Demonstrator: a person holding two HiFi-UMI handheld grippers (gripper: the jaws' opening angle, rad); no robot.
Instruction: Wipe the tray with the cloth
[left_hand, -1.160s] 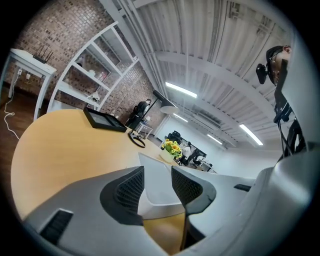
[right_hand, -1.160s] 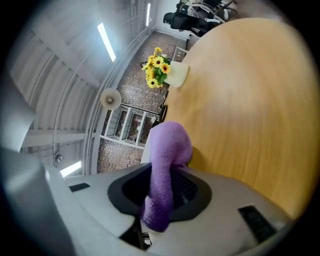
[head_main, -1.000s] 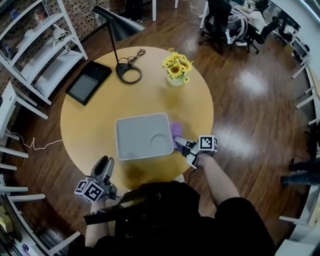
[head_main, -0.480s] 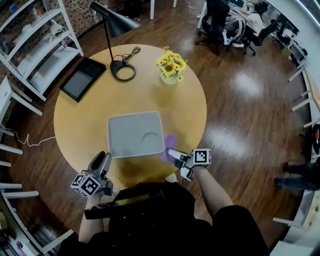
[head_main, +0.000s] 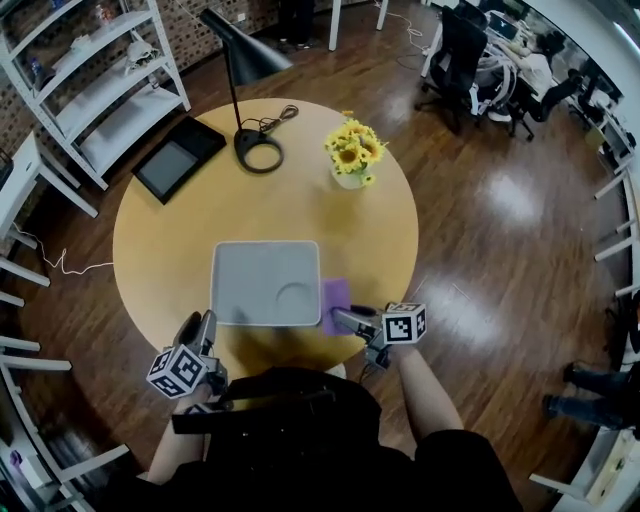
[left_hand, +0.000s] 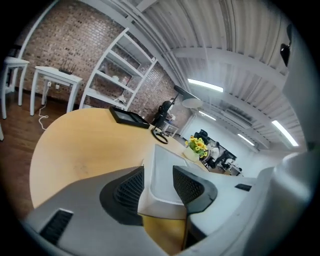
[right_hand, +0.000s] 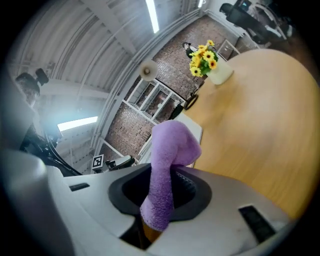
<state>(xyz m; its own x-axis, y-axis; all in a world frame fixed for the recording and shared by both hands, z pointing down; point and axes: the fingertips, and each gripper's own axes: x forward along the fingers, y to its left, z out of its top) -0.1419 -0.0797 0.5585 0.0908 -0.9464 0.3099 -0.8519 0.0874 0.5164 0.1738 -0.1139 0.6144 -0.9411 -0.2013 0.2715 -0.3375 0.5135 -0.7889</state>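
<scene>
A round yellow wood table (head_main: 165, 245) stands on a shiny dark brown wood floor (head_main: 500, 230). A grey square tray (head_main: 250, 275) lies flat on the table, close to the person's edge. It has a round dent in its corner by the cloth.

The purple cloth (head_main: 335, 298) is right beside the tray, on its right side, and it looks like it touches the rim. The right tongs (head_main: 342, 319) hold the cloth tight between their two jaws, and the fluffy end sticks out in front of them.

The left tongs (head_main: 207, 323) are at the tray's near left corner. Their jaws have just been opening and now stand a little way apart. The tray's corner shows in the small gap, but the pads do not press on it.

Past the tray's far side there is a pot of sunflowers (head_main: 352, 150) and a black lamp (head_main: 245, 52) with a ring base. A black tablet (head_main: 178, 160) lies far from the tray on the left.

Off the table, a white shelf (head_main: 100, 85) stands by a brick wall (left_hand: 55, 45). Black office chairs (head_main: 465, 55) are far behind the sunflowers.
</scene>
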